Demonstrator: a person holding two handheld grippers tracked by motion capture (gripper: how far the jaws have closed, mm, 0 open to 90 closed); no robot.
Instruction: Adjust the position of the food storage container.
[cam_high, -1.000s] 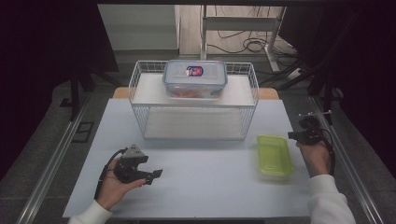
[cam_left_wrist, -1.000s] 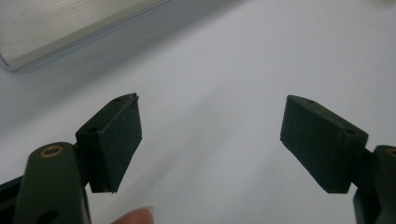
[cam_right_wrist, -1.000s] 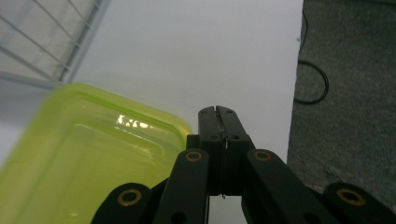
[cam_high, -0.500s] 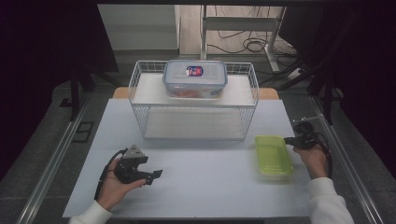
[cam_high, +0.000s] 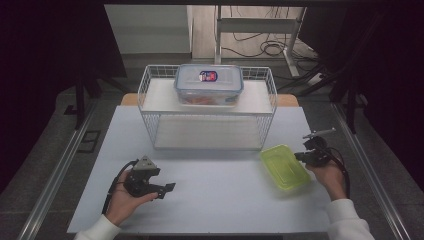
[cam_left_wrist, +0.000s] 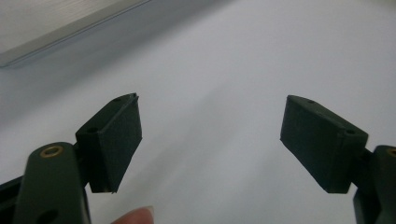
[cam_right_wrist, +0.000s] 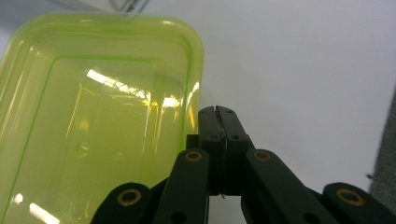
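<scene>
Unreadable label (cam_high: 208, 76) on box lid (cam_high: 208, 78)

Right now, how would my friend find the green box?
Start at the white wire basket at the back of the table. Come forward off its right front corner to the right gripper. The see-through lime-green box lies flat beside it, the table's only green thing.

Flat white rectangular table top (cam_high: 220, 192), pale matte surface. Bearing directly: white wire-mesh rack (cam_high: 209, 131) at far centre; translucent lime-green rectangular plastic container (cam_high: 284, 166), near right, just beside the rack's right front corner.
</scene>
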